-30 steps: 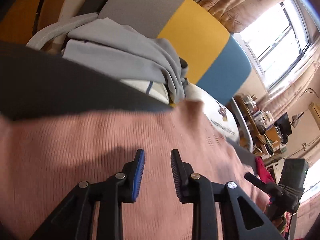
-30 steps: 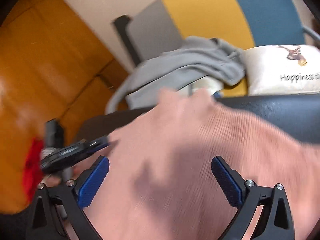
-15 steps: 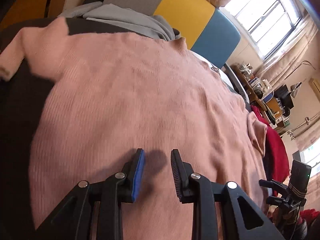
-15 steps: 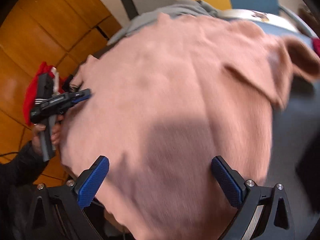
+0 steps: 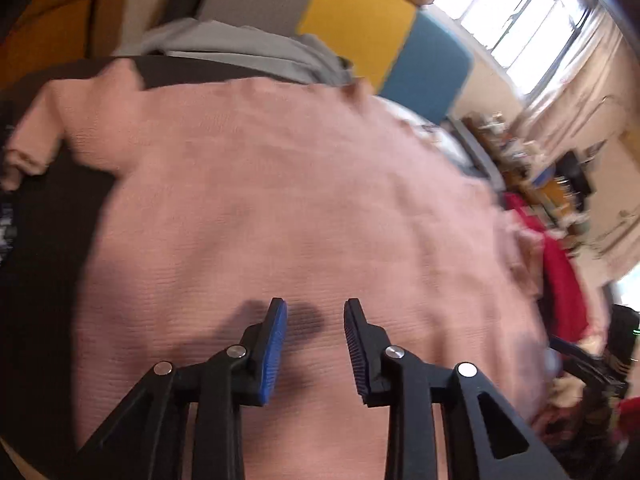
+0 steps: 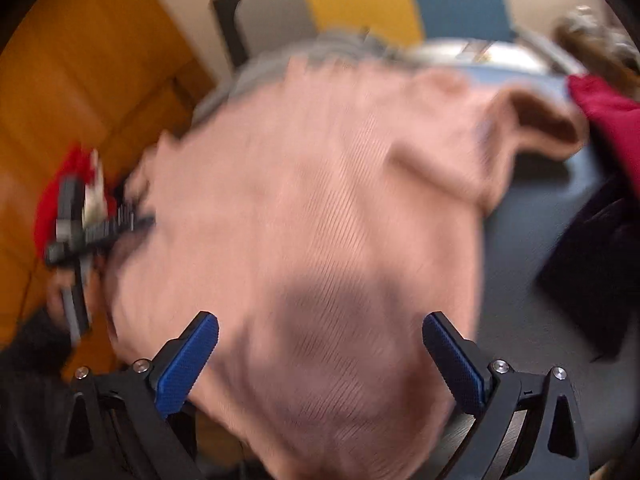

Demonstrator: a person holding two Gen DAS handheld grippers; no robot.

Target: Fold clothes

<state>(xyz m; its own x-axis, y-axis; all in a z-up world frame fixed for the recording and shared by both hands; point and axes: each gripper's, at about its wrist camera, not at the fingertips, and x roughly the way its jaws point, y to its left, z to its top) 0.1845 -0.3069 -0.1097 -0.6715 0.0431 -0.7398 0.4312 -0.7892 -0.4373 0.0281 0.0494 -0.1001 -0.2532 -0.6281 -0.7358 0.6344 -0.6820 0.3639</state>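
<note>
A pink ribbed sweater [image 5: 280, 200] lies spread flat on a dark surface [image 5: 44, 264], one sleeve out at the far left [image 5: 28, 148]. My left gripper [image 5: 314, 320] hovers over its lower middle, jaws a little apart and holding nothing. In the right wrist view the same sweater [image 6: 320, 220] fills the middle, its other sleeve [image 6: 532, 120] curled up at the right. My right gripper [image 6: 320, 340] is wide open above the hem and empty. The left gripper [image 6: 92, 228] shows at the sweater's left edge there.
A grey garment [image 5: 240, 48] lies beyond the sweater against a grey, yellow and blue headboard [image 5: 360, 24]. Red clothing [image 5: 560, 276] lies to the right. A dark garment [image 6: 592, 264] sits at the right in the right wrist view. Orange wood panelling [image 6: 80, 80] stands at the left.
The sweater has dropped from raised to lying flat on the dark surface. Both grippers have pulled back over its lower part; the views are blurred with motion.
</note>
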